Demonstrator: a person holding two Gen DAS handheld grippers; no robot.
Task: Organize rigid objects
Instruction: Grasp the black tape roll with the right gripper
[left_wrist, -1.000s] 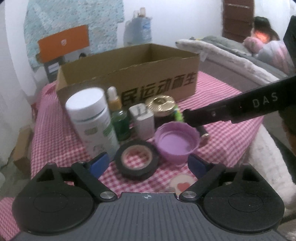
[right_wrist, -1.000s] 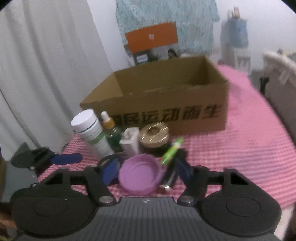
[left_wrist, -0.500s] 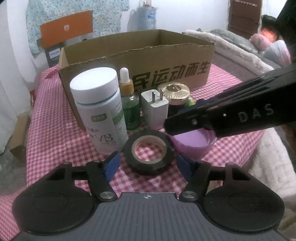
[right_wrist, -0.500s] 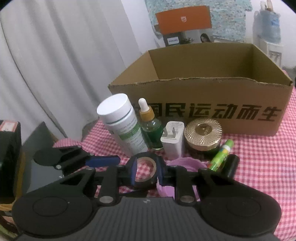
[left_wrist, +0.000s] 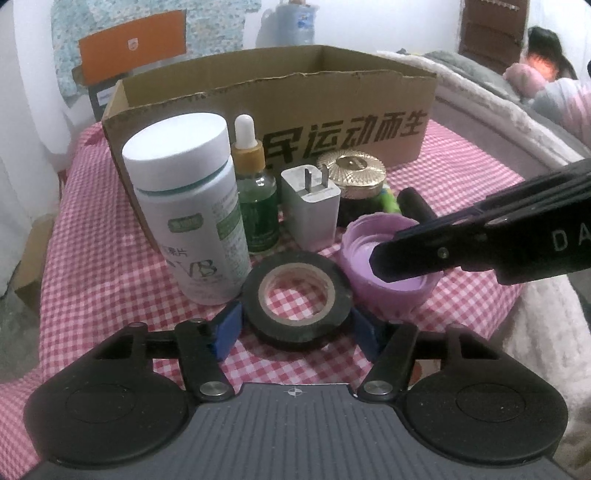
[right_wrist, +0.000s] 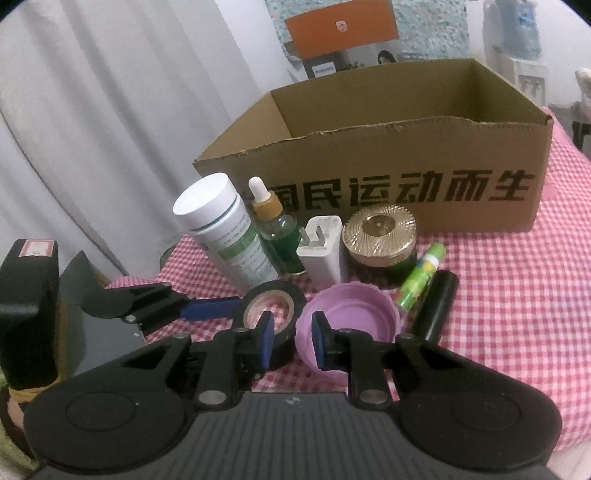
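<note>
A black tape roll (left_wrist: 297, 297) lies flat on the checked cloth, between the blue pads of my left gripper (left_wrist: 295, 326), which is open around its near half. A purple lid (left_wrist: 388, 266) lies rim-up just right of it. My right gripper (right_wrist: 293, 341) straddles the lid's (right_wrist: 354, 314) left rim, one pad inside and one outside, with a narrow gap. Whether the pads press the rim I cannot tell. The tape roll also shows in the right wrist view (right_wrist: 271, 308). An open cardboard box (right_wrist: 388, 162) stands behind.
In front of the box stand a white pill bottle (left_wrist: 192, 206), a green dropper bottle (left_wrist: 255, 199), a white plug charger (left_wrist: 310, 210) and a gold-lidded jar (left_wrist: 352, 184). A green tube (right_wrist: 421, 278) and a black cylinder (right_wrist: 436, 306) lie to the right. A bed edge is on the right.
My left gripper has moved forward so its pads flank the tape roll. My right gripper has narrowed and shifted onto the purple lid's left rim.
</note>
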